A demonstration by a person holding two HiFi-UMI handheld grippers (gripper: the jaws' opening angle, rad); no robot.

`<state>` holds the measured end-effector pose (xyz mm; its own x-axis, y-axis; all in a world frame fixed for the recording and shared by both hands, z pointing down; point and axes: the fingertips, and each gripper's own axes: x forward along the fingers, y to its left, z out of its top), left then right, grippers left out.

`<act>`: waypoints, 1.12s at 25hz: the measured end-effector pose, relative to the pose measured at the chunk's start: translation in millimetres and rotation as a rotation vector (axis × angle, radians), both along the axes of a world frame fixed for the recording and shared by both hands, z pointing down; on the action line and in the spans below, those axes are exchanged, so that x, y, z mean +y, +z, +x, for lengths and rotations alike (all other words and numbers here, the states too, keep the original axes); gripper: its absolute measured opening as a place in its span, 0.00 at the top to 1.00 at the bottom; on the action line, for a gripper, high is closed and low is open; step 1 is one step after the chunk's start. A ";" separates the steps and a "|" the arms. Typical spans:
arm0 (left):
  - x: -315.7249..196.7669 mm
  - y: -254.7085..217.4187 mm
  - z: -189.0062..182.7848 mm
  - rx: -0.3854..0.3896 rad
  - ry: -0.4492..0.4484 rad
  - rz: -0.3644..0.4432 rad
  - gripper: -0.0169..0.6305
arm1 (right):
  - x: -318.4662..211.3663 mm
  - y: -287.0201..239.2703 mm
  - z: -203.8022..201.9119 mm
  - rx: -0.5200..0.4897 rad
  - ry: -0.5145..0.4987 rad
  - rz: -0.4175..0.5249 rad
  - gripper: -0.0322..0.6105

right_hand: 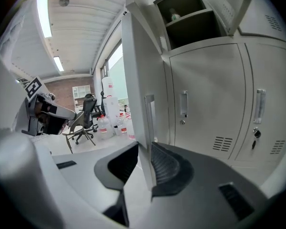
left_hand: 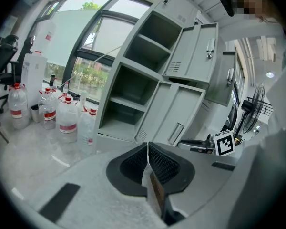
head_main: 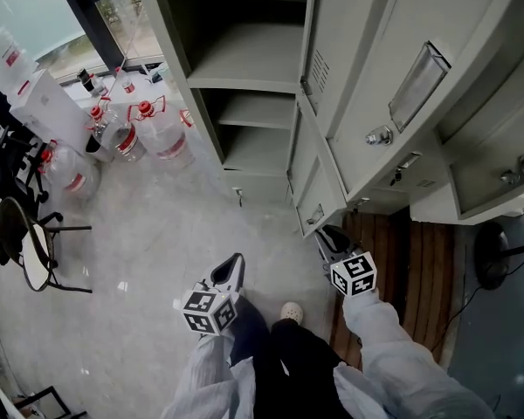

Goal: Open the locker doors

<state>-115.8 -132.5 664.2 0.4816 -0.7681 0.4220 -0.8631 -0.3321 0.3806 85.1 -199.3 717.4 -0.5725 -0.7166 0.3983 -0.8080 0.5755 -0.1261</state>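
Observation:
A bank of grey lockers (head_main: 244, 77) stands ahead, its left column open and bare. An upper door (head_main: 402, 68) and a lower door (head_main: 317, 182) hang open. My right gripper (head_main: 326, 234) is at the lower door's free edge. In the right gripper view that door edge (right_hand: 136, 80) runs upright between the jaws, and my right gripper (right_hand: 144, 151) is shut on it, a pad on each face. Closed locker doors (right_hand: 205, 94) lie behind it. My left gripper (head_main: 234, 264) hangs low beside a leg, and my left gripper (left_hand: 148, 149) is shut with nothing between its pads.
Several large water bottles (head_main: 148, 133) and white canisters (head_main: 35, 94) stand on the floor to the left of the lockers. An office chair (head_main: 26, 243) is at the far left. A floor fan (head_main: 498, 256) and wooden planks (head_main: 419, 269) lie to the right.

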 end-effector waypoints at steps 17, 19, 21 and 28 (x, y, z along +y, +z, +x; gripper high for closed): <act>5.1 -60.5 17.1 0.031 0.196 0.060 0.95 | 53.0 -60.2 14.7 -0.096 0.172 -0.002 0.82; 5.3 -76.8 13.6 0.058 0.209 0.072 0.95 | 60.0 -74.0 7.5 -0.095 0.172 0.008 0.82; 5.9 -93.7 8.8 0.081 0.220 0.090 0.95 | 64.9 -89.0 0.7 -0.095 0.175 0.022 0.82; 17.3 -149.5 -11.6 0.048 0.300 0.175 0.95 | 82.9 -150.3 -17.2 -0.132 0.287 0.071 0.82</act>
